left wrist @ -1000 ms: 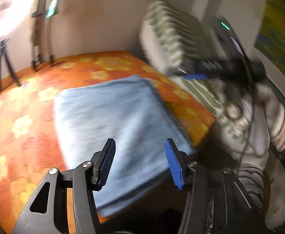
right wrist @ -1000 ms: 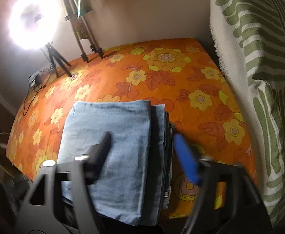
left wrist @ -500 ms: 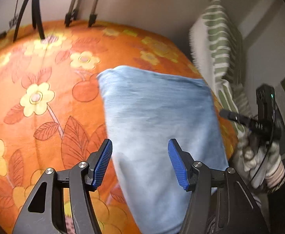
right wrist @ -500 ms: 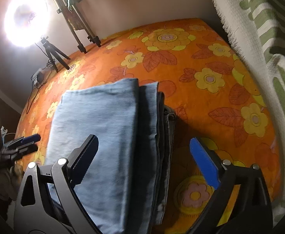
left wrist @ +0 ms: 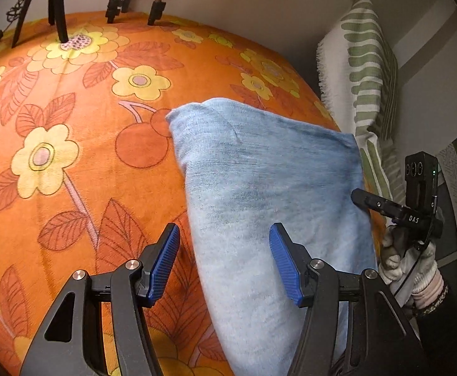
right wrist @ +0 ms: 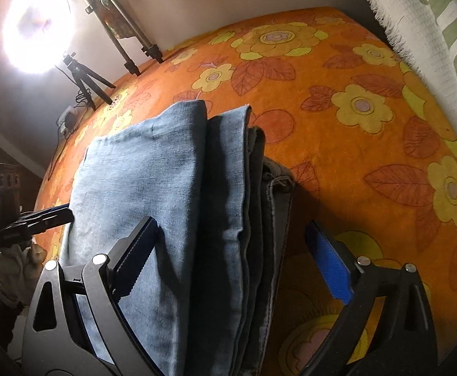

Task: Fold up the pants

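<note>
The light blue denim pants lie folded in a thick rectangular stack on the orange flowered bedspread. In the right wrist view the stack shows several layered edges on its right side. My left gripper is open and empty, above the stack's near left edge. My right gripper is open wide and empty, straddling the stack's layered side. Each gripper shows in the other's view, the right one at the stack's right edge, the left one at its left edge.
A green-and-white striped pillow leans against the wall at the bed's right side. Tripod legs and a small tripod with a bright ring light stand at the far left of the bed. The bed edge runs just below both grippers.
Both grippers have come closer to the folded pants and lower over the bed. The right gripper's jaws have opened wider. The pants have not moved.
</note>
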`<state>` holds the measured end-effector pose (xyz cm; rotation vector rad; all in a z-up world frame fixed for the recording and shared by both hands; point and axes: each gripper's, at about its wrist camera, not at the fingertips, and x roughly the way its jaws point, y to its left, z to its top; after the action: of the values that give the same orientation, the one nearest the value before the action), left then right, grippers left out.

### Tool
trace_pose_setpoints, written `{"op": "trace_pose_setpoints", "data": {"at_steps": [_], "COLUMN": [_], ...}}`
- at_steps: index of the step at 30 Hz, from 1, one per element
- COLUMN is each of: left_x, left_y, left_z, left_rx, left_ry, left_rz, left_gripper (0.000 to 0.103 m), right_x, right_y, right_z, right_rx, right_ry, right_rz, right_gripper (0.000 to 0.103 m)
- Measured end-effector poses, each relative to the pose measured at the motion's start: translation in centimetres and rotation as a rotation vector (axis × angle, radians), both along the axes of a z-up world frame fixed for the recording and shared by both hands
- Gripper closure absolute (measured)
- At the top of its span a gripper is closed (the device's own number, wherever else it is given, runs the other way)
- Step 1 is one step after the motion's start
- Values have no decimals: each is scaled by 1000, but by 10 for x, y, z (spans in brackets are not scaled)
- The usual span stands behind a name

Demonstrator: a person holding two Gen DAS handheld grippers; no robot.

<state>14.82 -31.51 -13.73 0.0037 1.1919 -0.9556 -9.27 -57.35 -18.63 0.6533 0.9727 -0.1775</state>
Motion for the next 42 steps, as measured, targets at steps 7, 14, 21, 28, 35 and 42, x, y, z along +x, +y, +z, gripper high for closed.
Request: {"op": "trace_pose_setpoints", "data": {"at_steps": [7, 14, 21, 28, 35, 42], "left_x": [5, 5, -1, -17, -26, -21], "left_y": [-7, -16, -22, -26, -26, -30], "left_z": [-5, -7, -3, 28, 52, 82], "left_rx": [-23, -49, -80, -87, -125, -164], "left_ry": [30, 27, -19, -166, -220, -269], "left_rz": [4, -11, 18, -30, -53, -63], "left_gripper": [44, 44, 72, 92, 93, 94], "right_x": [9, 13, 10, 14, 17, 21], "right_y": [7, 12, 17, 32, 47, 48], "right_z": [-3, -5, 2, 28, 61, 99], "right_rx": [28, 84, 54, -47, -137, -173], "right_ry": [-45, -59, -53, -46, -49, -104], "right_rz": [47, 70, 31, 20, 21, 9], "right_gripper": [18, 39, 75, 87, 88, 88]}}
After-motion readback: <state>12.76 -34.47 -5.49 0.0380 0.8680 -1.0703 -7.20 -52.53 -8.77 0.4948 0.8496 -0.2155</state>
